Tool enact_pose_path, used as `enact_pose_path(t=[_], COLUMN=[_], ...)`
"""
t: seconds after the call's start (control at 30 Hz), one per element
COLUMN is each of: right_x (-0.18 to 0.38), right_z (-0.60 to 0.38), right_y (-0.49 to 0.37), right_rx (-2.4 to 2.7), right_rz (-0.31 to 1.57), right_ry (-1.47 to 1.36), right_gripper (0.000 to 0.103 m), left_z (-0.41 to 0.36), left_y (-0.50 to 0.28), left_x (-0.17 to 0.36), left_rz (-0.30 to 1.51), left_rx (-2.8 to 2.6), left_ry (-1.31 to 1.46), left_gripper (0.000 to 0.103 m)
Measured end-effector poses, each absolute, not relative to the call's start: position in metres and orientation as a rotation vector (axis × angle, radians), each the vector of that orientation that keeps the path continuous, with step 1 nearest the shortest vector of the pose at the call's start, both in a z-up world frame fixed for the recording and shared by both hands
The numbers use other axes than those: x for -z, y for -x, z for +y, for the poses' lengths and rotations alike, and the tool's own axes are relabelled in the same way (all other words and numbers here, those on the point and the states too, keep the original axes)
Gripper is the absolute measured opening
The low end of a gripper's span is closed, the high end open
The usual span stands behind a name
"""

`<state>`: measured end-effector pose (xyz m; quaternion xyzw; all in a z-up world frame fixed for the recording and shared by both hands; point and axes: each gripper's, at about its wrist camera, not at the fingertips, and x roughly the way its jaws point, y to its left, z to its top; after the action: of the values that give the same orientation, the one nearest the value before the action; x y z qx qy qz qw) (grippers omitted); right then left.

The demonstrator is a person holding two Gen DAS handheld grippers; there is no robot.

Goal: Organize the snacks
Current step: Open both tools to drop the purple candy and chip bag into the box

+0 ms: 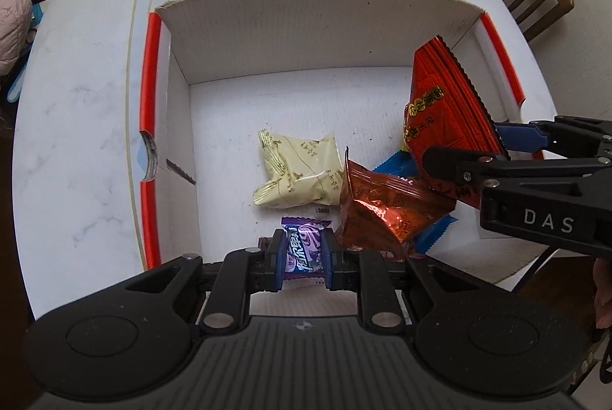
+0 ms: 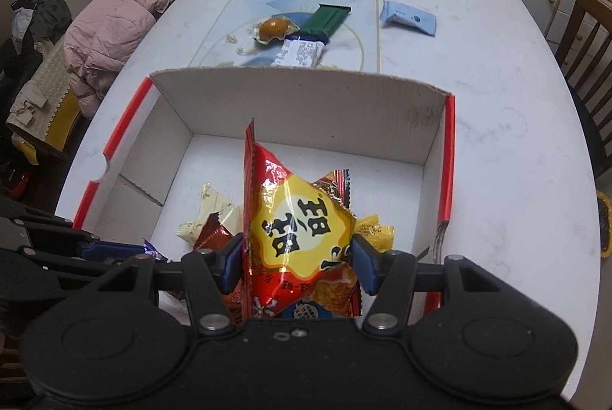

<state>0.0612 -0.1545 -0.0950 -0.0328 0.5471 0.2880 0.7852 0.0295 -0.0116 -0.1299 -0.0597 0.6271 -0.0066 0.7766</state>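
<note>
Corrugated box; left fingers pinch glossy purple candy, right fingers pinch crinkly red bag.

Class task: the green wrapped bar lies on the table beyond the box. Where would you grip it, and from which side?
Grip the green bar across its narrow width at mid-length, coming straight down from above. It lies flat and long, and the egg packet and white-labelled packet crowd its lower end.
</note>
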Motion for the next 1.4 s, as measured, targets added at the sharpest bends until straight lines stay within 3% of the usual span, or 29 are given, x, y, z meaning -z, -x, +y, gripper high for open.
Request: enact_pose_path(t=[0.73, 1.03, 1.2, 1.4], right_x=[0.111, 0.101, 0.089, 0.067], right_z=[-0.153, -0.158, -0.160, -0.165], right_y=[-0.063, -0.057, -0.052, -0.047], right_rx=[-0.598, -0.606, -0.613, -0.624], right_rz=[1.207, 1.187, 1.166, 1.116], right_ry=[0.052, 0.029, 0.015, -0.007], right_gripper=[0.063, 0.074, 0.076, 0.080], left_z=[-0.015, -0.007, -0.003, 0.002], left_y=[-0.033, -0.025, -0.018, -0.012], left_x=[0.164, 0.152, 0.138, 0.115], left_rz=[1.405, 1.370, 1.323, 1.266], left_rx=[0.033, 0.050, 0.067, 0.081], left_ry=[0.165, 0.184, 0.194, 0.209], left_gripper=[0.020, 0.033, 0.048, 0.050])
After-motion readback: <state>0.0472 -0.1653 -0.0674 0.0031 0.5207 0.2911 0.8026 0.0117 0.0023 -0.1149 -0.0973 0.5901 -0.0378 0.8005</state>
